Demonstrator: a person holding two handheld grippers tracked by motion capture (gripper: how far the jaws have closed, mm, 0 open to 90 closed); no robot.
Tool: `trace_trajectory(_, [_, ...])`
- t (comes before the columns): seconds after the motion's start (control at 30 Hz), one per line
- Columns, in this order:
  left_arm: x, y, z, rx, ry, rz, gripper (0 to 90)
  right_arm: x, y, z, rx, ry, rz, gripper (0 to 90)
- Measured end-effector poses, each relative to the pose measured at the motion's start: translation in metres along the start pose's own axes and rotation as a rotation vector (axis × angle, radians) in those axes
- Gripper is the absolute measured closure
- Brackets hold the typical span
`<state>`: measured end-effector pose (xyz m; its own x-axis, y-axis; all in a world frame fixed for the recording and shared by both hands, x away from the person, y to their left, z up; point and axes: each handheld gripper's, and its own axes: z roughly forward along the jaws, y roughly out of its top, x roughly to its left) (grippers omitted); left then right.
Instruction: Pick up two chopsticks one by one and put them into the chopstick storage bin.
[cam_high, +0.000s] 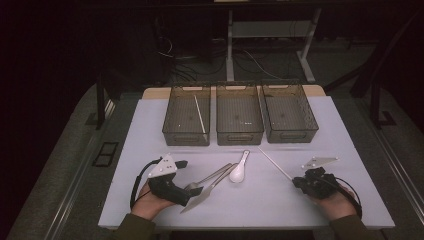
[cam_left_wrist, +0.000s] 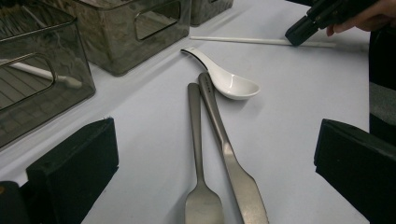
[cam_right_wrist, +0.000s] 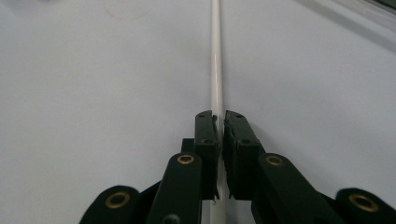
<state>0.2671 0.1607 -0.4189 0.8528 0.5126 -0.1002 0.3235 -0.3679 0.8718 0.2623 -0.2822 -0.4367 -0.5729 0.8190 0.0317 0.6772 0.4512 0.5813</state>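
The chopstick (cam_right_wrist: 216, 70), thin and smooth, can roll or slip out when I lift, because my right gripper (cam_right_wrist: 218, 122) fingers pinch only its end, while my left gripper (cam_left_wrist: 219, 154) stays wide open.

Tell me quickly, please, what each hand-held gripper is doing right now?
Left hand-held gripper: open, holding nothing.
Right hand-held gripper: closed on the white chopstick.
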Motion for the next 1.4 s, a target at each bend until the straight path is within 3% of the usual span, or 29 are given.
trace_trajectory(0.17, [0.0,0.0,0.0,0.002,0.0,0.004,0.0,-0.01,-0.005,0.0,-0.011,0.017,-0.003,84.2])
trace_trajectory(0.47, [-0.001,0.0,0.001,0.006,-0.001,0.005,0.0,-0.008,-0.008,0.001,-0.022,0.012,-0.051,84.0])
trace_trajectory(0.63, [-0.001,0.0,0.0,0.003,-0.001,0.006,0.0,-0.009,-0.007,0.0,-0.033,0.014,-0.037,84.4])
trace_trajectory(0.93, [0.0,0.0,0.0,0.006,-0.001,0.006,0.0,-0.016,-0.004,-0.026,-0.135,0.07,0.012,84.3])
trace_trajectory(1.17, [-0.001,0.0,0.001,0.008,-0.001,0.008,0.0,-0.015,-0.002,-0.049,-0.196,0.125,0.002,84.3])
trace_trajectory(1.4, [0.0,0.0,0.001,0.008,-0.002,0.006,0.0,-0.012,0.021,-0.054,-0.247,0.164,-0.026,84.3])
